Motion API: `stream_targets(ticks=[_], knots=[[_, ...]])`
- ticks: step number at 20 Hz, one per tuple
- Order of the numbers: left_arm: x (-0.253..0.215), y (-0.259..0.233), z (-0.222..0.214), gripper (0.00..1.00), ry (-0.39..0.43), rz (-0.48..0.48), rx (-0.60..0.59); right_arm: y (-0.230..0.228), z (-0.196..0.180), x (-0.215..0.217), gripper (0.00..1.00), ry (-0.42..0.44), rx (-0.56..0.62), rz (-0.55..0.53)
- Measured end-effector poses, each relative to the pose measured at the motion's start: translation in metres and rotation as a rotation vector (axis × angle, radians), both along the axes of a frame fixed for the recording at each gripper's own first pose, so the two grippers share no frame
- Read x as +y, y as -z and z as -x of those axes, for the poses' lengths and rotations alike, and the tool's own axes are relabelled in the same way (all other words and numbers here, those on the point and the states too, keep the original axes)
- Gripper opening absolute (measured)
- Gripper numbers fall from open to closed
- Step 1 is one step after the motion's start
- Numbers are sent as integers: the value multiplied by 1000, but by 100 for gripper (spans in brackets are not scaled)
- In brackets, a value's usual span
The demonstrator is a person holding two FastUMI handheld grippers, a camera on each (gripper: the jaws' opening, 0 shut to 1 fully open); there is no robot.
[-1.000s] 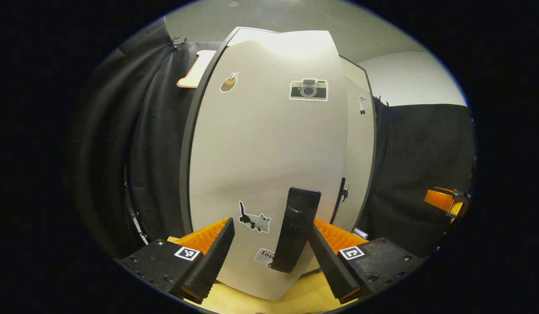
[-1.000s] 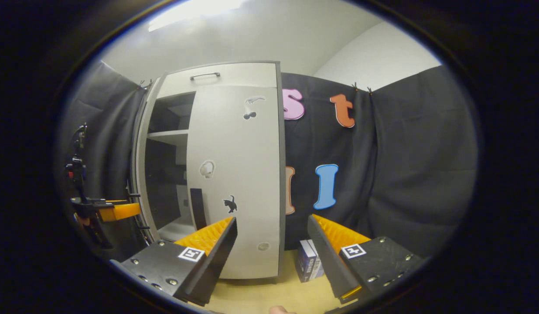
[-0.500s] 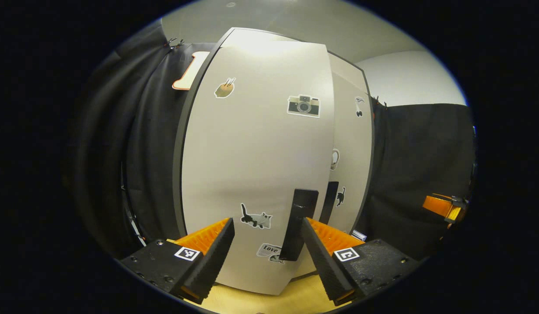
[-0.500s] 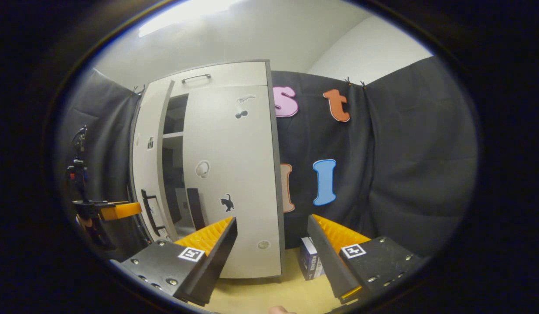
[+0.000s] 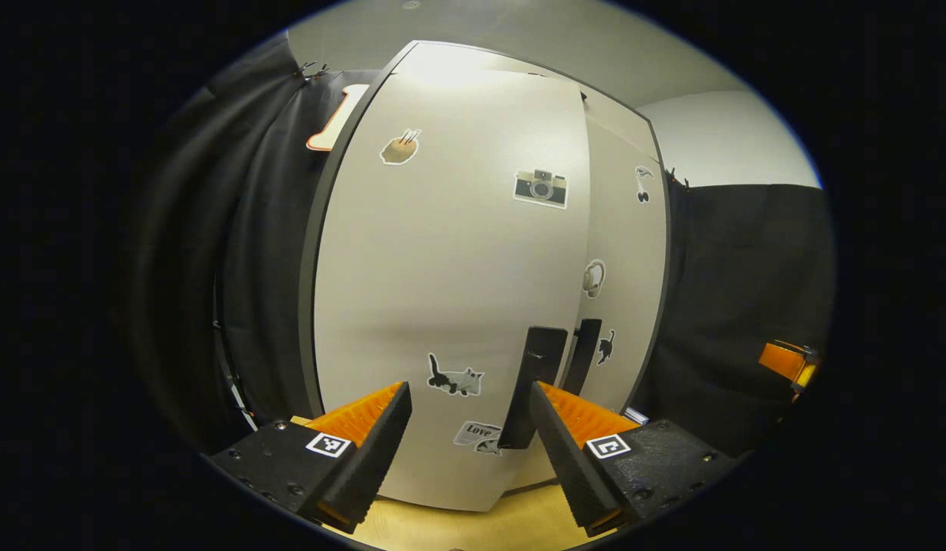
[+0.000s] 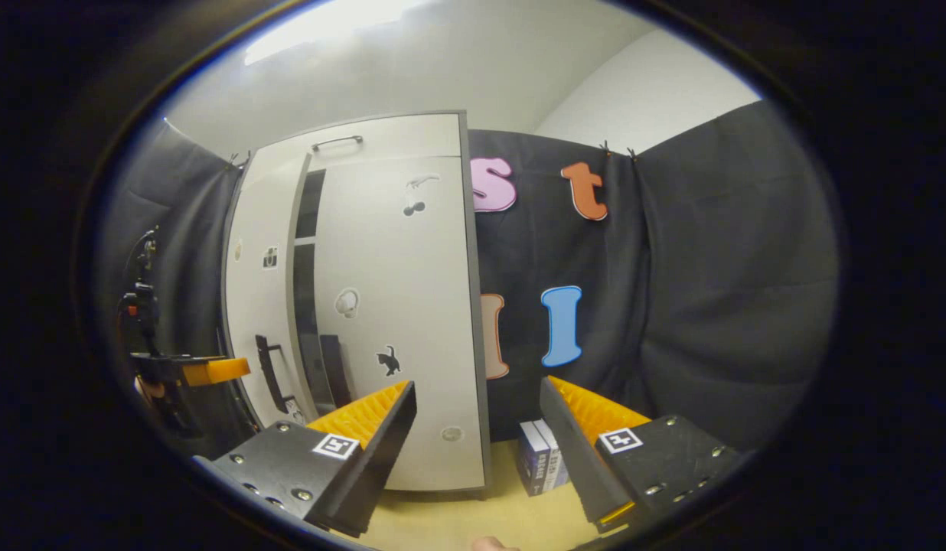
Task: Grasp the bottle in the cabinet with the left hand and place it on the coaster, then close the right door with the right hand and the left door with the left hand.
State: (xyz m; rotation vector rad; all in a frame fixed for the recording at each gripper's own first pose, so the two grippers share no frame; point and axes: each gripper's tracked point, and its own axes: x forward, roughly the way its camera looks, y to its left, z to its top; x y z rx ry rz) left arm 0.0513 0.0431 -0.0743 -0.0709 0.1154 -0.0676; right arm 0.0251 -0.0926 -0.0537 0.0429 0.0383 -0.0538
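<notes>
I'm in a staged recording booth: black cloth (image 6: 710, 252) drapes the walls behind a sticker-covered white cabinet (image 6: 396, 321) at my eleven o'clock, standing on a pale wooden surface (image 6: 458, 520).

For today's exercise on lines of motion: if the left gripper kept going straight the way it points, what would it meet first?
Probably the left door close ahead of the open left gripper, near its handle; depth is uncertain.

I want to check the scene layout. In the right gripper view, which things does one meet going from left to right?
Left gripper → left door → dark gap → right door → small boxes
</notes>
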Motion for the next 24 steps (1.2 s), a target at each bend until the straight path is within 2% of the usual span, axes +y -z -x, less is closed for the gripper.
stream_targets(ticks=[13, 14, 15, 16, 17, 18, 21, 22, 23, 24], knots=[[-2, -19, 19, 96, -56, -29, -33, -6, -6, 24, 98, -69, -12, -5], [-4, -22, 23, 96, -56, -29, -36, -6, -5, 27, 94, -77, -11, -3], [-6, -24, 27, 92, -57, -28, -39, -7, -5, 30, 98, -85, -10, -1], [-7, -26, 30, 92, -59, -28, -42, -6, -4, 34, 94, -94, -8, 0], [-9, -27, 33, 92, -59, -29, -43, -7, -3, 37, 94, -102, -6, -1], [-11, -28, 36, 96, -60, -29, -45, -6, -2, 40, 98, -109, -4, -2], [-11, -27, 50, 96, -78, -35, -37, -6, 2, 44, 94, -112, 2, 12], [-10, -29, 56, 96, -91, -40, -35, -10, 3, 43, 98, -106, -3, 15], [-9, -36, 62, 92, -101, -46, -51, -18, 4, 43, 98, -98, -23, 13], [-7, -45, 68, 96, -116, -52, -73, -28, 4, 43, 98, -93, -50, 7]])
